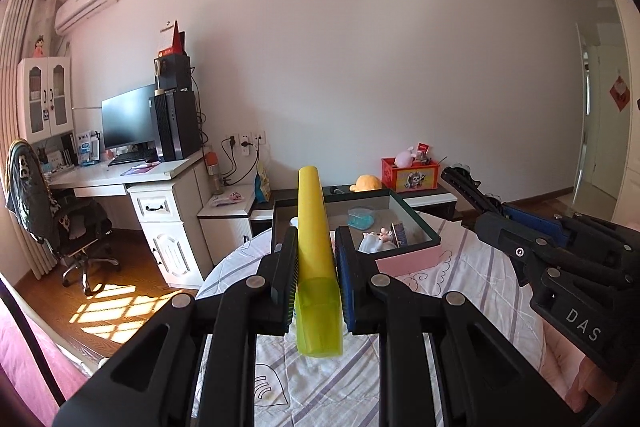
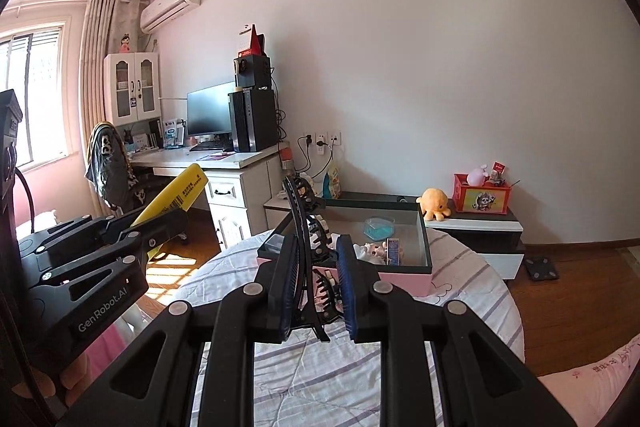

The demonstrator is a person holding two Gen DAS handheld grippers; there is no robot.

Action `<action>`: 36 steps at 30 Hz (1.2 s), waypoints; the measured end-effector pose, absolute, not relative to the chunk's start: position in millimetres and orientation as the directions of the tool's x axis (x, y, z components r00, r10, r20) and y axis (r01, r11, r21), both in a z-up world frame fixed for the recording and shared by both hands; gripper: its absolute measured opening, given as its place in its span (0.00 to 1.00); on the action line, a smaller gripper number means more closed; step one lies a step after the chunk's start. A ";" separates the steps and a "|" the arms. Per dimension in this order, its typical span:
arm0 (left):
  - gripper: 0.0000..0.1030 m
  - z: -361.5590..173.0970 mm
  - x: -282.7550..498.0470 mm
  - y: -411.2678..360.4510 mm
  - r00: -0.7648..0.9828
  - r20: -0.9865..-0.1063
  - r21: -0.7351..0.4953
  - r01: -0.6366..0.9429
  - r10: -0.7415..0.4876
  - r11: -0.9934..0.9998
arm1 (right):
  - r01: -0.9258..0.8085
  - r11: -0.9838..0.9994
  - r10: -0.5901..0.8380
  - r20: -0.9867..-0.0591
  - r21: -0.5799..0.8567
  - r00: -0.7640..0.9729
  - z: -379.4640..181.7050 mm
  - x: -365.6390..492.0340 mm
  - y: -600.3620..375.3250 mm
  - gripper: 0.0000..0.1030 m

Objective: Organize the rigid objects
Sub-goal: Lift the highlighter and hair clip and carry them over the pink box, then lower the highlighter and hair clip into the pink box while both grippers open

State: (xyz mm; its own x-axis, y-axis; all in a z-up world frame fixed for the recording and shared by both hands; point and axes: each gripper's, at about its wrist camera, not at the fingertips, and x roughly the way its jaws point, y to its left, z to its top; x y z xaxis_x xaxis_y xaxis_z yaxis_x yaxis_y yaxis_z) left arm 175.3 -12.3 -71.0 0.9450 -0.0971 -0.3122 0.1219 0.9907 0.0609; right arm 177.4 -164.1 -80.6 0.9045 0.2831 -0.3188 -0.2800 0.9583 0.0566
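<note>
My left gripper [image 1: 316, 267] is shut on a long yellow tube [image 1: 314, 227] with a clear green cap, held up over the bed; it also shows in the right wrist view [image 2: 176, 201]. My right gripper [image 2: 318, 271] is shut on a black hair claw clip [image 2: 306, 231], which also shows in the left wrist view [image 1: 468, 187]. A pink storage box [image 2: 404, 277] with a dark rim lies on the bed ahead of both grippers. It holds a blue cup [image 2: 378, 227], a small white toy [image 2: 370, 251] and a small carton [image 2: 394, 251].
The bed [image 1: 472, 267] has a striped white sheet. Behind it stand a low cabinet [image 2: 480, 231] with a yellow plush [image 2: 434, 203] and a red crate [image 2: 482, 199]. A desk [image 1: 120, 179] with a monitor and a chair [image 1: 60, 223] stands at left.
</note>
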 end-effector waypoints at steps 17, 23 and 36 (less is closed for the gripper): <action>0.17 -102.7 386.4 -30.8 0.851 -0.515 0.099 0.171 -0.096 0.980 | -0.264 0.964 0.251 -0.462 0.039 0.850 -96.7 339.0 -184.4 0.19; 0.17 -141.1 474.0 -37.9 0.777 -0.627 0.124 0.170 -0.056 0.978 | -0.249 0.968 0.213 -0.592 0.021 0.777 -140.3 427.0 -184.9 0.19; 0.16 -189.1 538.2 -57.3 0.678 -0.733 0.121 0.205 -0.052 0.971 | -0.185 0.982 0.143 -0.733 0.024 0.665 -196.0 506.3 -202.4 0.20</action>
